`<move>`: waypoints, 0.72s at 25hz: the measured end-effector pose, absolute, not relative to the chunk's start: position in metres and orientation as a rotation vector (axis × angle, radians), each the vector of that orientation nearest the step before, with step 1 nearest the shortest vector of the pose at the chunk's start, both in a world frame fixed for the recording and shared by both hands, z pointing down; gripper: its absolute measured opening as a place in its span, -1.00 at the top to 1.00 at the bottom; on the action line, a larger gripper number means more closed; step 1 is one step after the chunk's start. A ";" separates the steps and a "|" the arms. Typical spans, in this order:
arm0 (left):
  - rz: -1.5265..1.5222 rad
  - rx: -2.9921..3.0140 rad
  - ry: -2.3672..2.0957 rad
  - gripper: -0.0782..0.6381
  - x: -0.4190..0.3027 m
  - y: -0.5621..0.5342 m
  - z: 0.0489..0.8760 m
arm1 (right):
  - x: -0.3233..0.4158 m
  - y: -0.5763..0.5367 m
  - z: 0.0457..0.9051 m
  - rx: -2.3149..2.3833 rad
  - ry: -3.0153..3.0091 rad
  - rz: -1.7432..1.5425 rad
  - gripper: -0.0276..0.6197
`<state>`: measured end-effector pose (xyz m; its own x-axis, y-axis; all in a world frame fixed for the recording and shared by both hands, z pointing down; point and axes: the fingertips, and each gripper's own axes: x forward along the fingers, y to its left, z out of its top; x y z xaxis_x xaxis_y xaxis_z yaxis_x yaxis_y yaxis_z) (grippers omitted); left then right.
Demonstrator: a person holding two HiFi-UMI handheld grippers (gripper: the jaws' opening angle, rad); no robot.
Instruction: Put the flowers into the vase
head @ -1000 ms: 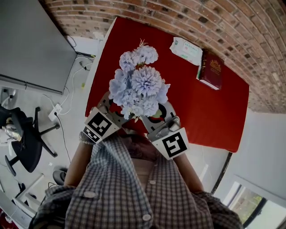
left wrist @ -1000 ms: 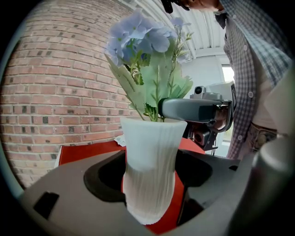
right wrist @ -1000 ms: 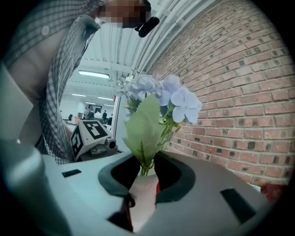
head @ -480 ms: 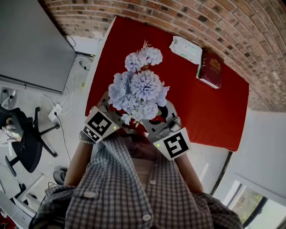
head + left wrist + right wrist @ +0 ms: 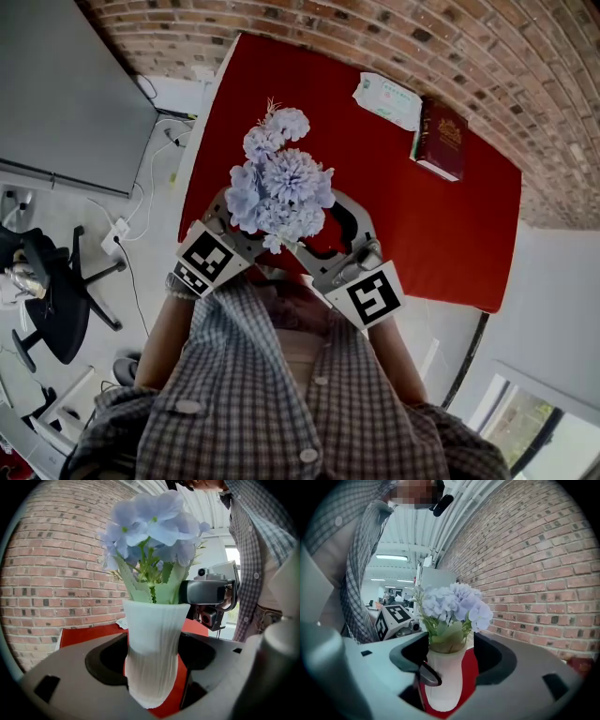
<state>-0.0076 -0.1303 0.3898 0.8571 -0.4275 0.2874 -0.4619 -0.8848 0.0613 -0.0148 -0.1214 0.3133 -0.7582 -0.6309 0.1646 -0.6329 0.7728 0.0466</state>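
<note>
A bunch of pale blue flowers (image 5: 281,187) stands in a white ribbed vase (image 5: 154,653) on the red table (image 5: 422,234). In the head view the blooms hide the vase. My left gripper (image 5: 234,230) has the vase between its jaws, which sit against its sides. The right gripper (image 5: 328,230) faces it from the other side. Its jaws have just been opening and now stand wide around the vase (image 5: 443,677), with gaps on both sides. The green stems and leaves (image 5: 447,637) are down inside the vase's mouth.
A dark red book (image 5: 442,141) and a white packet (image 5: 389,100) lie at the table's far edge, against the brick wall (image 5: 487,47). An office chair (image 5: 47,300) and cables are on the floor to the left. My checked shirt fills the near part of the head view.
The right gripper's jaws have spread apart and let go of the flowers. The bunch has sunk lower and settled into the vase. The left gripper has kept still.
</note>
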 end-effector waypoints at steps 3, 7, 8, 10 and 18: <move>0.401 2.904 -0.698 -0.16 -0.007 -0.130 0.390 | -0.011 -0.118 0.314 1.014 -2.805 0.050 -0.05; 0.474 2.921 -0.677 -0.16 -0.007 -0.126 0.395 | -0.008 -0.112 0.321 1.005 -2.792 0.070 -0.08; 0.506 2.930 -0.667 -0.16 -0.007 -0.125 0.398 | -0.006 -0.111 0.323 1.007 -2.787 0.080 -0.08; 0.519 2.930 -0.657 -0.16 -0.008 -0.123 0.400 | -0.004 -0.110 0.328 1.016 -2.779 0.109 -0.09; 0.526 2.891 -0.676 -0.16 -0.025 -0.119 0.401 | 0.009 -0.108 0.338 1.069 -2.765 0.201 -0.11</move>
